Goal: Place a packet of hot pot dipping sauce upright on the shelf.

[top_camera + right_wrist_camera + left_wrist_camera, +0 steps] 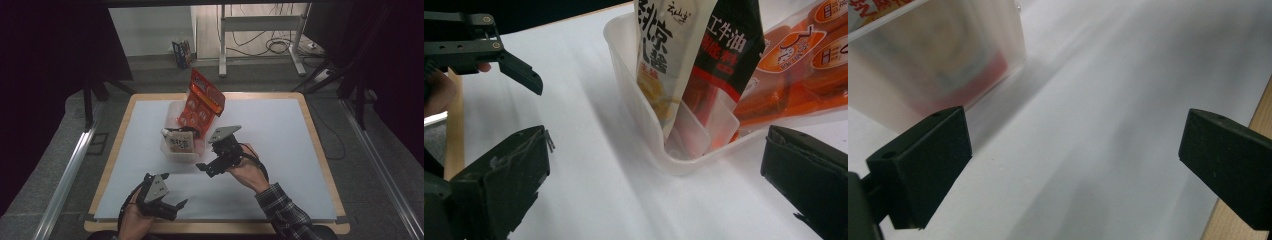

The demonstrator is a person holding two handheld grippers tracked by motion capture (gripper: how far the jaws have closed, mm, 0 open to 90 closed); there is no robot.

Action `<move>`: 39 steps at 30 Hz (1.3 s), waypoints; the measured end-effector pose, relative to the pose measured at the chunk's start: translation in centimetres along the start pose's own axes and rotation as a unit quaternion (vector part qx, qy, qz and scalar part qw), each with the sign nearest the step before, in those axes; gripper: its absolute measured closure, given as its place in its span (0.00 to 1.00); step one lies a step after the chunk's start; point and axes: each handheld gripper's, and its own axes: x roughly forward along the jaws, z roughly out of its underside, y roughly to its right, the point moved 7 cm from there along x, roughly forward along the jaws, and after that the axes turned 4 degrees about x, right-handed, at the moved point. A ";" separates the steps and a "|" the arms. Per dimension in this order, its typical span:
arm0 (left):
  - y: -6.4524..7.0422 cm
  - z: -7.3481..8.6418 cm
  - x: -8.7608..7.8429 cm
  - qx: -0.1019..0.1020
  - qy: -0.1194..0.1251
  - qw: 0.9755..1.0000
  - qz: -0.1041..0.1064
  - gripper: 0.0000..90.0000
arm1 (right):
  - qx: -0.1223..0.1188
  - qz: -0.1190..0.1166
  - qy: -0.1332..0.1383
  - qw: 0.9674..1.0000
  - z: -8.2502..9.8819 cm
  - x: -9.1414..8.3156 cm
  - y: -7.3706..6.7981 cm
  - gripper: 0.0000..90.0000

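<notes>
- The clear plastic tub sits on the white table, left of its middle.
- A white sauce pouch, a black pouch and an orange snack bag stand inside it.
- The right gripper hovers just beside the tub's near end, jaws spread wide and grasping nothing.
- The left gripper rests near the table's front edge, jaws apart and empty.

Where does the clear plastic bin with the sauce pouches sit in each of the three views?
High view: clear plastic bin just left of centre, ahead of the right gripper.
Left gripper view: upper left corner, blurred, above the left-hand jaw.
Right gripper view: centre to right, between the jaws.
Shared landmark: white table mat.
</notes>
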 end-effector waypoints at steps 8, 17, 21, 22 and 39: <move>0.3 -0.2 -0.2 0.018 0.003 1.000 0.001 0.00 | -0.009 0.005 -0.002 1.000 0.7 -0.1 -0.2 0.00; 0.3 -0.4 -0.5 0.025 0.017 1.000 -0.003 0.01 | -0.025 0.010 0.006 1.000 1.4 -0.4 -0.5 0.00; 0.2 -0.5 -0.7 0.016 0.033 0.999 -0.001 0.01 | -0.018 0.003 0.009 1.000 1.7 -0.5 -0.7 0.00; 0.2 -0.6 -0.7 0.014 0.036 0.999 0.000 0.01 | -0.018 0.001 0.008 1.000 1.8 -0.6 -0.7 0.00; 0.1 -0.4 -0.6 0.013 0.025 1.000 -0.002 0.00 | 0.001 -0.005 0.023 1.000 3.2 -2.1 -0.7 0.00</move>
